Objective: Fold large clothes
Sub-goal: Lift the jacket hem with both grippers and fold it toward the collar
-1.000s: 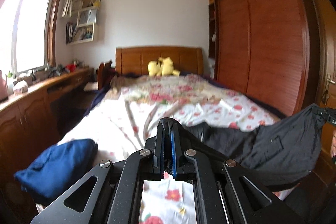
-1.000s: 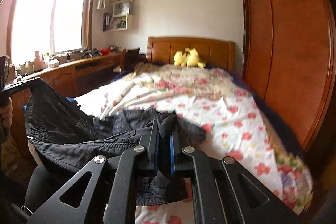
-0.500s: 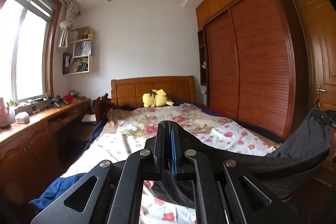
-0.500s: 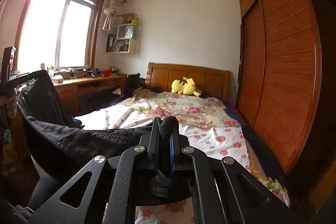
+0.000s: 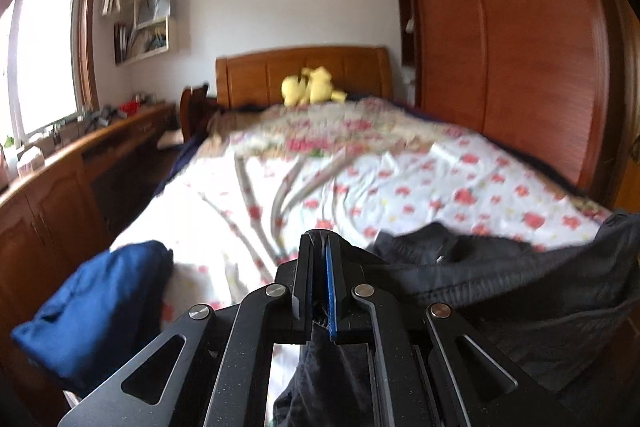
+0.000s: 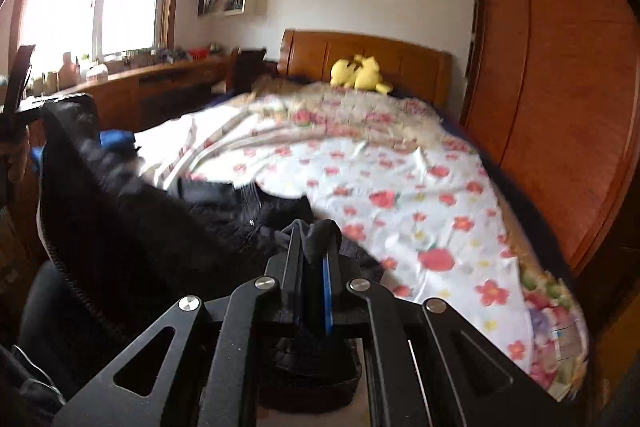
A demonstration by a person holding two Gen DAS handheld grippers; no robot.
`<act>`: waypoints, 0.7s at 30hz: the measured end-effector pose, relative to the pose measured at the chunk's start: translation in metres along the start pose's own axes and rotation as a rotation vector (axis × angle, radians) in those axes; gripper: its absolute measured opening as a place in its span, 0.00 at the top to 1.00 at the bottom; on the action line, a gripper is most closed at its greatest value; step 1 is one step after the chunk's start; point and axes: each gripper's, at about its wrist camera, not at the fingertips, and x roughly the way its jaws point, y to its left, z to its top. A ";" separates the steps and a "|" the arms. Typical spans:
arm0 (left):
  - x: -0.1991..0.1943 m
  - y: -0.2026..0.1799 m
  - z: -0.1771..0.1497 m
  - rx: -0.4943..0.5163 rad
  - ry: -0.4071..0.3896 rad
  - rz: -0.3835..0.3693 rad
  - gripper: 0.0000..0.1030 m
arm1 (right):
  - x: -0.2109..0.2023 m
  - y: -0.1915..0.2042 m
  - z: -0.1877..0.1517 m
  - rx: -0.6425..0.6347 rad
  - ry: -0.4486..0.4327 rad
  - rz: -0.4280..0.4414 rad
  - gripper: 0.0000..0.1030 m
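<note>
A: How should the coat be laid down well?

B: It is pinched by both the left gripper and the right gripper. It hangs over the near end of the bed. It should be kept tight and lowered flat.

A: Is there room?

B: Yes, up the bed. The blue bundle beside the coat should be missed.

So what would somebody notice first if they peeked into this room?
Probably the big black jacket, stretched over the foot of the bed between the left gripper and the right gripper, both pinching its edge. Next, the flowery bedspread covering the bed, with a yellow plush toy up by the wooden headboard. A blue bundle of clothes sits at the bed's left corner.
</note>
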 end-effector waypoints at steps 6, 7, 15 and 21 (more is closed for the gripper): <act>0.067 0.008 0.001 -0.033 0.074 0.041 0.95 | 0.060 -0.013 -0.022 0.015 0.086 -0.020 0.93; 0.075 0.009 0.003 -0.039 0.080 0.043 0.95 | 0.071 -0.017 -0.024 0.025 0.099 -0.023 0.92; 0.117 -0.008 0.016 -0.055 0.077 0.032 0.94 | 0.144 -0.055 -0.005 0.120 0.129 -0.023 0.92; 0.142 -0.008 0.023 -0.063 0.027 0.015 0.94 | 0.192 -0.079 0.023 0.172 0.138 -0.070 0.92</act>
